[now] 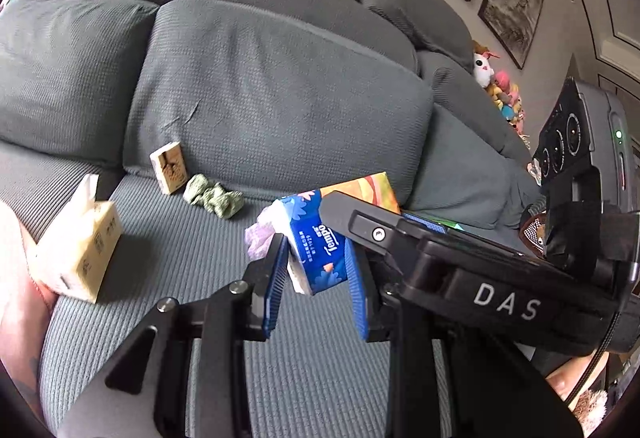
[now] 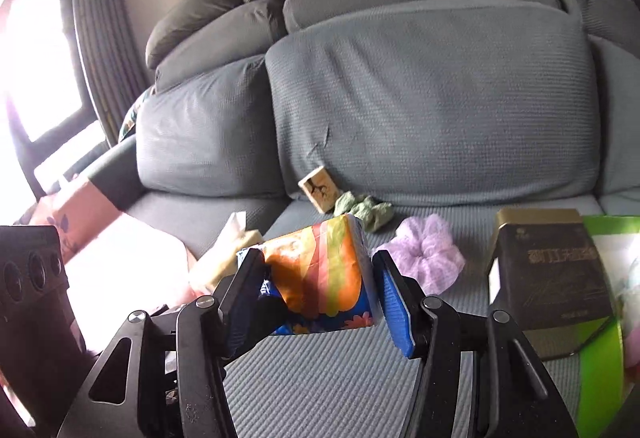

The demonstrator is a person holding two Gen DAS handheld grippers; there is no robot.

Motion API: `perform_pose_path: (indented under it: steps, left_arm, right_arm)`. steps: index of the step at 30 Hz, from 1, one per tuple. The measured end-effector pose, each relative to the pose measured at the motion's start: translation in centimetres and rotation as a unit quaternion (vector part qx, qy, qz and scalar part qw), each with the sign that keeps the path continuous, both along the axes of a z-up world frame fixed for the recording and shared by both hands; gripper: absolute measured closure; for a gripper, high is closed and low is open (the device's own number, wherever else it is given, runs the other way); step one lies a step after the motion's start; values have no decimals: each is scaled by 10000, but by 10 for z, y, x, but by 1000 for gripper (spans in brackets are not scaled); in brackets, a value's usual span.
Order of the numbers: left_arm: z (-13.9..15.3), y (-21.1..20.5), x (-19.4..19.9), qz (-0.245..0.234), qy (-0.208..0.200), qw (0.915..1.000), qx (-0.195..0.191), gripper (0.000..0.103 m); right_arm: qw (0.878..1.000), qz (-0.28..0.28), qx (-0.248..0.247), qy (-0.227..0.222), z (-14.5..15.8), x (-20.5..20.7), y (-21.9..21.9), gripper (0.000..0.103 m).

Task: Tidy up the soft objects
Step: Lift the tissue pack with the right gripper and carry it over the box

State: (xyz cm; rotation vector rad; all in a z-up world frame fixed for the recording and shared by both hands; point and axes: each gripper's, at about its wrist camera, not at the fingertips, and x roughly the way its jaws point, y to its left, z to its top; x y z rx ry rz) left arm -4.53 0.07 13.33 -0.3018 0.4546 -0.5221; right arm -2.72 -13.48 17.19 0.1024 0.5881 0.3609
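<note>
Blue-and-orange soft tissue pack (image 1: pixel 320 242) pinched by left gripper (image 1: pixel 316 270) and right gripper (image 2: pixel 316 286), held above grey ribbed sofa seat (image 2: pixel 320 370)

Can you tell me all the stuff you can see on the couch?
Tempo tissue pack: one, blue and orange, gripped by both grippers above the seat.
Beige tissue pack: one, lying on the seat at the left.
Wooden block: one, tan, leaning on the back cushion.
Green scrunchie: one, beside the block.
Purple scrunchie: one, on the seat.
Dark tin: one, brown-gold, far right.
Stuffed toys: several, colourful, couch end.
Sofa: one, grey.
Left gripper: black, blue pads.
Right gripper: black, blue pads.
</note>
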Motion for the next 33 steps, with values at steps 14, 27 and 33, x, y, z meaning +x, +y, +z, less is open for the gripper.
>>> perform_pose_path:
  steps: [14, 27, 33]
  left_arm:
    - [32, -74, 7, -631, -476, 9967, 205, 76]
    - [44, -157, 17, -1615, -718, 9840, 230, 75]
    - [39, -192, 17, -1935, -684, 9782, 305, 75]
  right_arm:
    - [9952, -815, 305, -437, 31, -21, -75, 45]
    - [9785, -1841, 578, -734, 44, -44, -157, 45]
    - [9695, -2263, 716, -610, 36, -50, -194, 45]
